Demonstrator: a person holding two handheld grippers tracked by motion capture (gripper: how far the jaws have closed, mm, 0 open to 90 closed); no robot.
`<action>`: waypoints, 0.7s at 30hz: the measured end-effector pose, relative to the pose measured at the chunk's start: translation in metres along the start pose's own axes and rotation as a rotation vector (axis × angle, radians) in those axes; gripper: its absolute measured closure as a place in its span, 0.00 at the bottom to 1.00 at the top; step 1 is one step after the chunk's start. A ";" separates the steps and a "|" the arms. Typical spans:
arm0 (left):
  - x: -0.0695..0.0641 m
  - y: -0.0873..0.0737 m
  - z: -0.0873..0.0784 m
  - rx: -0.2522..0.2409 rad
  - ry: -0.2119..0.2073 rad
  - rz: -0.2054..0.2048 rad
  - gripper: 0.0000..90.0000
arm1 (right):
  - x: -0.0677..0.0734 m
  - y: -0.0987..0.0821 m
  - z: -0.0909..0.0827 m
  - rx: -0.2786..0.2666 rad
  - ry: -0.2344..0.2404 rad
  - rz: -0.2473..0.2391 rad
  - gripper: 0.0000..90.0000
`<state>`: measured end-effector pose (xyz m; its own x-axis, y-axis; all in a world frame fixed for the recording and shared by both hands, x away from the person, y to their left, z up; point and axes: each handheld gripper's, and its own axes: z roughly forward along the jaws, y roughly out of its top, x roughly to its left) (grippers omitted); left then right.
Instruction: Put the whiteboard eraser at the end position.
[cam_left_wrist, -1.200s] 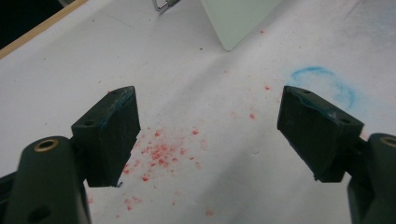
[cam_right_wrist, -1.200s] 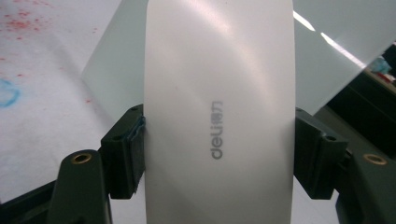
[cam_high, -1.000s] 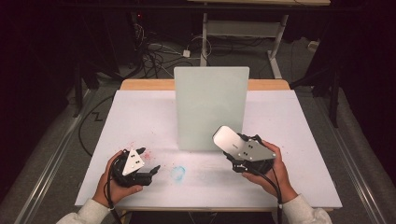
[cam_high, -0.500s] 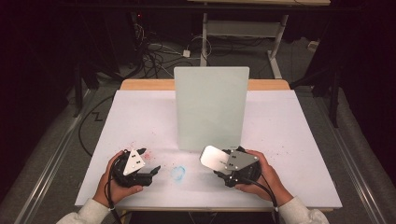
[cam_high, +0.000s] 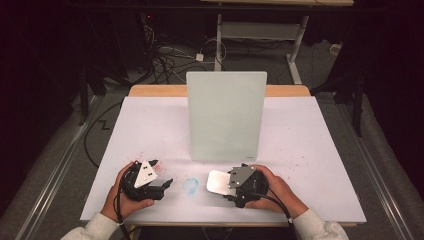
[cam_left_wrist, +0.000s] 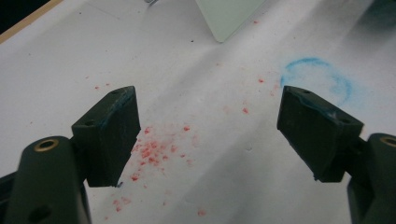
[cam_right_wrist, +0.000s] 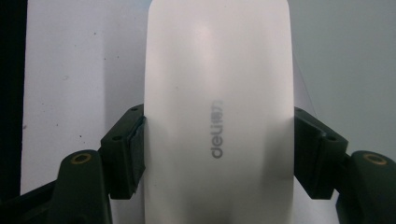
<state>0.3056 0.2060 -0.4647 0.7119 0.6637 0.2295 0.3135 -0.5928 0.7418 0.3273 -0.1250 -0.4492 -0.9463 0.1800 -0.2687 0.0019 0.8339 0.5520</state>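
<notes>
A white, rounded Deli eraser (cam_right_wrist: 219, 84) is clamped by its two sides between the jaws of my right gripper (cam_right_wrist: 219, 149). In the high view the eraser (cam_high: 217, 182) lies low over the table near its front edge, with the right gripper (cam_high: 229, 185) behind it, just right of a blue chalky ring (cam_high: 190, 185). My left gripper (cam_high: 162, 172) rests on the table left of that ring, jaws wide apart and nothing between them. From the left gripper view (cam_left_wrist: 210, 126) the blue ring (cam_left_wrist: 317, 84) lies past the right jaw.
A pale green board (cam_high: 226, 115) stands upright at the middle of the white table (cam_high: 310, 150); its lower corner (cam_left_wrist: 229, 16) shows in the left gripper view. Red specks (cam_left_wrist: 154, 151) are scattered under the left gripper. Cables lie on the floor beyond the table.
My right gripper has carried the eraser left and toward the front edge, lowering it close to the blue ring. The left gripper has stayed put.
</notes>
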 end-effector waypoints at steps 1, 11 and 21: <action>0.000 0.000 0.000 0.001 0.000 0.000 0.23 | -0.002 0.001 0.001 0.012 0.013 -0.010 0.34; 0.000 0.000 0.001 0.005 -0.002 0.004 0.23 | 0.000 0.006 0.013 0.036 0.013 -0.022 0.34; 0.000 0.000 0.000 0.003 0.001 0.002 0.23 | -0.006 0.004 -0.003 -0.094 -0.048 0.053 0.34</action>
<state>0.3059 0.2060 -0.4652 0.7118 0.6630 0.2317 0.3138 -0.5953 0.7397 0.3323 -0.1243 -0.4424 -0.9289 0.2496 -0.2734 0.0193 0.7702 0.6375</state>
